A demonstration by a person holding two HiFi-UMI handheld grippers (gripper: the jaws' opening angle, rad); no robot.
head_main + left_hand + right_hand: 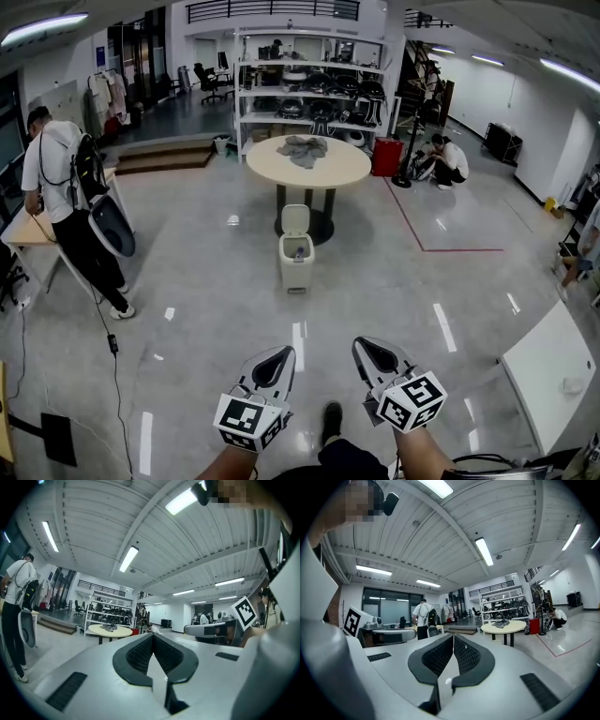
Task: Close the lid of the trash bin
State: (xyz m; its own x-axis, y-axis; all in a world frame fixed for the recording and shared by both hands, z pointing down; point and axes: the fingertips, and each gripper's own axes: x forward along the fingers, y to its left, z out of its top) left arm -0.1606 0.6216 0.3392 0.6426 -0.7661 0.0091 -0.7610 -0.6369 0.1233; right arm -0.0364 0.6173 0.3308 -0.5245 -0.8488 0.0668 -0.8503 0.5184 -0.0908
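A small cream trash bin (296, 259) stands on the grey floor in front of the round table (309, 163), its lid (295, 219) tipped up and open. It is several steps ahead of me. My left gripper (279, 352) and right gripper (366, 346) are held side by side low in the head view, both shut with nothing between the jaws and pointing level toward the bin. The left gripper (152, 635) in its own view shows meshed pads closed together; the right gripper (453, 636) looks the same. The bin is hidden behind the jaws in both gripper views.
A person (66, 206) with a backpack stands at a desk on the left. Another person (448, 161) crouches by a red box at the back right. Shelving (309, 84) lines the far wall. A white table (558, 375) sits at the right.
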